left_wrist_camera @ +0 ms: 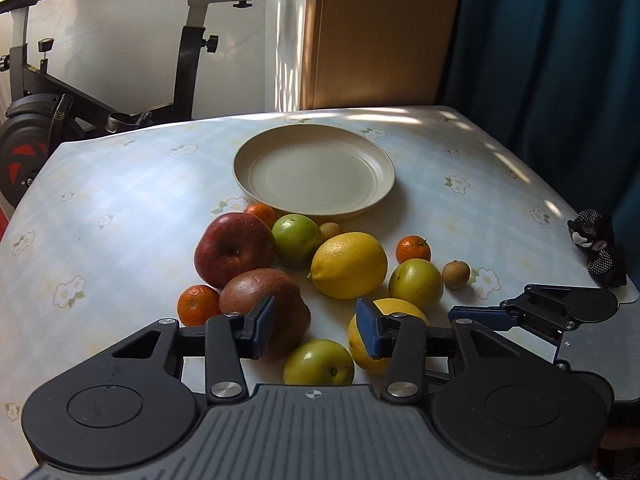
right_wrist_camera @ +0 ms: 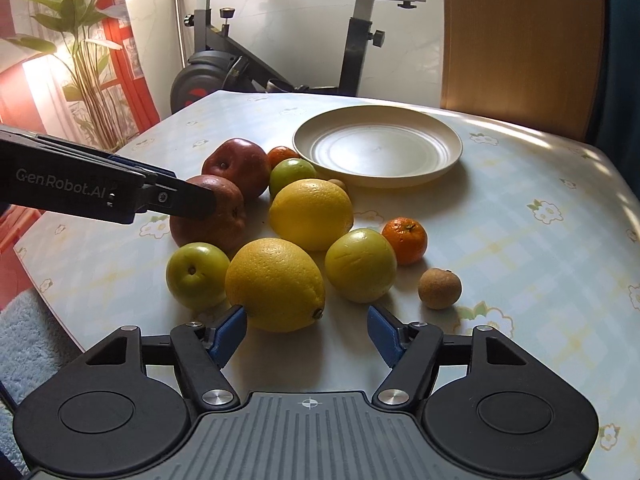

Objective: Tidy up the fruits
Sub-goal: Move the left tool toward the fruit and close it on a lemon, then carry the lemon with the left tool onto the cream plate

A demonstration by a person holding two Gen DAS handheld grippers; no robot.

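Observation:
An empty cream plate [left_wrist_camera: 314,176] [right_wrist_camera: 378,148] sits at the far side of the table. In front of it lies a cluster of fruit: two red apples [left_wrist_camera: 234,250], two lemons [left_wrist_camera: 348,264], green apples [left_wrist_camera: 298,240], mandarins [left_wrist_camera: 198,304] and small brown fruits [left_wrist_camera: 455,275]. My left gripper [left_wrist_camera: 316,326] hovers open over the near fruit, with one pad in front of the brownish apple [left_wrist_camera: 260,292], the other in front of a lemon [left_wrist_camera: 400,308], and nothing pressed between them. My right gripper [right_wrist_camera: 307,332] stands open just before the nearest lemon [right_wrist_camera: 276,284]. The left gripper [right_wrist_camera: 200,202] reaches over the brownish apple [right_wrist_camera: 208,224].
An exercise bike [right_wrist_camera: 280,60] and a wooden panel [left_wrist_camera: 384,32] stand behind the flowered table [left_wrist_camera: 120,200]. A blue curtain [left_wrist_camera: 560,60] hangs at the right, and a plant [right_wrist_camera: 80,40] stands at the left. A dark spotted item [left_wrist_camera: 596,248] lies at the table's right edge.

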